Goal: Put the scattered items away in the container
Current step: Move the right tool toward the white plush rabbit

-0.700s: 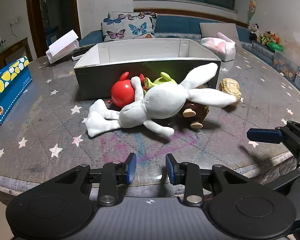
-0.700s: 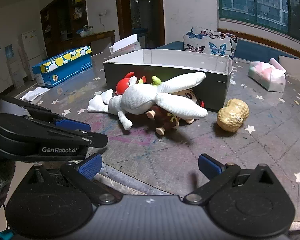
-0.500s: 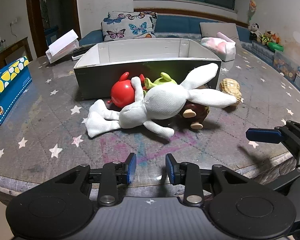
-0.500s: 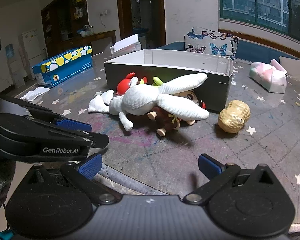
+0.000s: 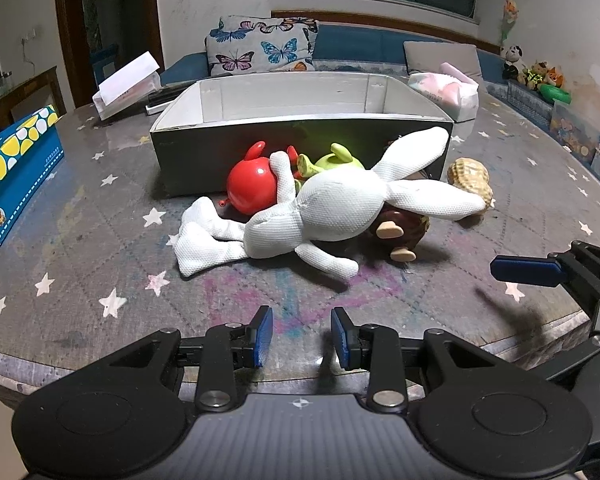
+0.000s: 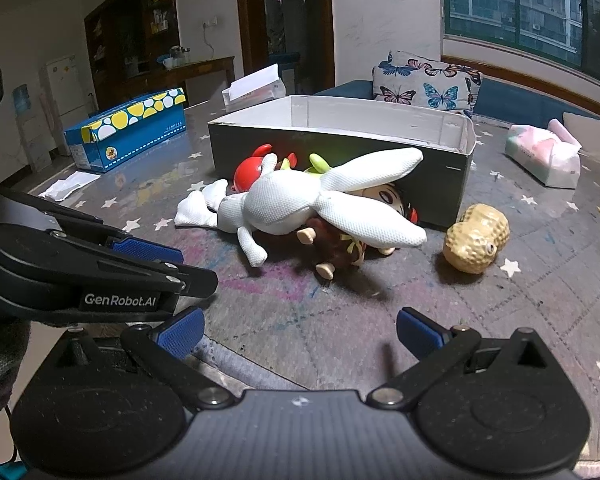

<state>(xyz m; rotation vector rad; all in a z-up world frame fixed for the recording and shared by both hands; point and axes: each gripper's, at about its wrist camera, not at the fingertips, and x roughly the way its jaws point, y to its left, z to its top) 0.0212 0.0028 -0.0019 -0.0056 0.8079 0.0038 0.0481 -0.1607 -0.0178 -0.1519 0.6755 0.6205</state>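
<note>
living room, star-print surface (image 5: 112, 216) | toys heaped against near wall of container (image 5: 300, 140), white rabbit (image 5: 340, 208) on top | left hand-held gripper (image 5: 301, 337) narrowly apart, right hand-held gripper (image 6: 299, 333) wide apart, both empty at near edge | step: approach; next: reach rabbit, clamp, lift into container

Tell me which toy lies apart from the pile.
The peanut toy: it sits alone by the box's corner, while the white rabbit drapes over the others.

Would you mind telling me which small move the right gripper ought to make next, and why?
Probably ease the right gripper forward to the peanut toy. Its jaws are wide open and empty, the peanut lies apart from the pile topped by the white rabbit, and the box stands just behind.
</note>
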